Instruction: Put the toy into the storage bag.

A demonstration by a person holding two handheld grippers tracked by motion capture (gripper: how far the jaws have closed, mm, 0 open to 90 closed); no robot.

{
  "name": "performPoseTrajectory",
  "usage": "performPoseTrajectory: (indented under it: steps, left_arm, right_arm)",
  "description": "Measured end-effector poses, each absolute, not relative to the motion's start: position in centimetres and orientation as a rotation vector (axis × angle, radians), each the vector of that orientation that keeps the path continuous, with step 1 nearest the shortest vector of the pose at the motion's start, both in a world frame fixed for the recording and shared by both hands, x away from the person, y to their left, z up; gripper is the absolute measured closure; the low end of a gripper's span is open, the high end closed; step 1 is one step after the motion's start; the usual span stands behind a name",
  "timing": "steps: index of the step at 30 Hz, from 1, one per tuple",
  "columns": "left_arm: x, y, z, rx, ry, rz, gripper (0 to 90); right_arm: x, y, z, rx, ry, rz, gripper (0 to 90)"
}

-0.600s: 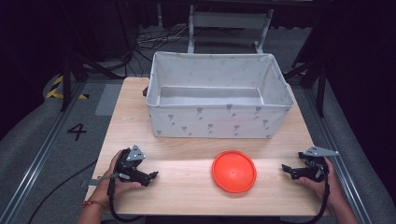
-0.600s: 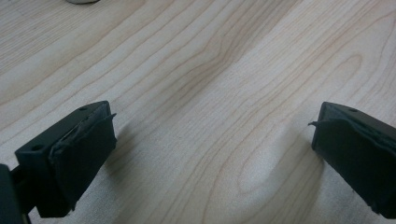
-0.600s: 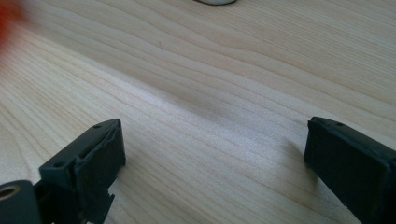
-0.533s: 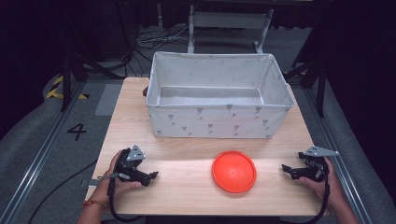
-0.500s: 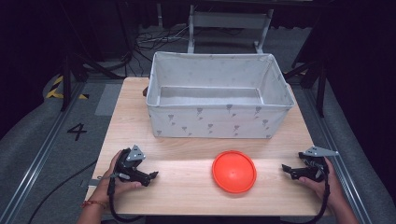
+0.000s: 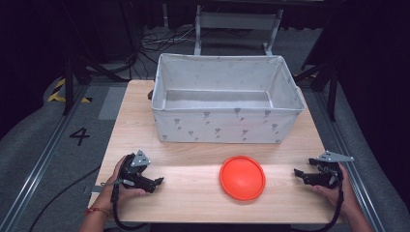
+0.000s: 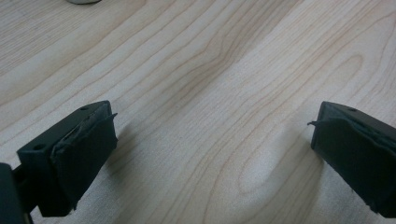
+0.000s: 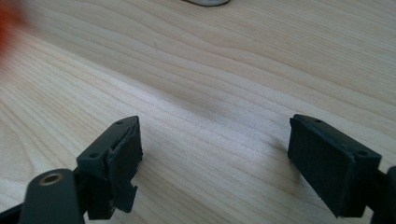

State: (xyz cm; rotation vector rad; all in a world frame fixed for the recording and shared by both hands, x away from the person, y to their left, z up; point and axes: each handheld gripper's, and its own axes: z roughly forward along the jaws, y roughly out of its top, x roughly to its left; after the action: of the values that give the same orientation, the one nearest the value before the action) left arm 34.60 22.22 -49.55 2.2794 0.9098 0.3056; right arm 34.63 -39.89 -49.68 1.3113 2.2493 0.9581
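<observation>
The orange disc (image 6: 242, 177) is the landmark here; it lies flat on the wooden table (image 6: 193, 193), in front of the white fabric bin (image 6: 225, 99) and a little to the right of the table's middle. To the left of the disc, well apart from it, the left hand (image 6: 118, 186) rests on the table near the front edge and holds the left gripper (image 6: 157, 182), which points toward the disc. In the left gripper view (image 7: 210, 144) its two black jaws stand wide apart (bare wood grain lies between them) and no pad touches anything. Behind the disc, the bin stands with its open top up, and its front wall is near the disc but not touching it. To the right of the disc, at about the same distance as the left one, the right hand (image 6: 336, 191) holds the right gripper (image 6: 297, 174), which points back toward the disc. In the right gripper view (image 8: 215, 158) its jaws are also spread wide over bare wood, with nothing between them, and a blurred orange patch of the disc shows at the upper left corner.
</observation>
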Motion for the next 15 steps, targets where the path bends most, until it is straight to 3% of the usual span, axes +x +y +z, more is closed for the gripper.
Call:
performPoseTrajectory:
  steps: [7,15]
  left_arm:
    - [34.6,22.2,-49.6,2.279,0.91,0.306,0.4]
    - [34.6,22.2,-49.5,2.279,0.913,0.306,0.4]
  right_arm:
    - [34.4,-39.5,-49.0,1.255,2.322,0.976,22.4]
    - [34.1,-38.8,-47.8,1.212,2.352,1.039,19.5]
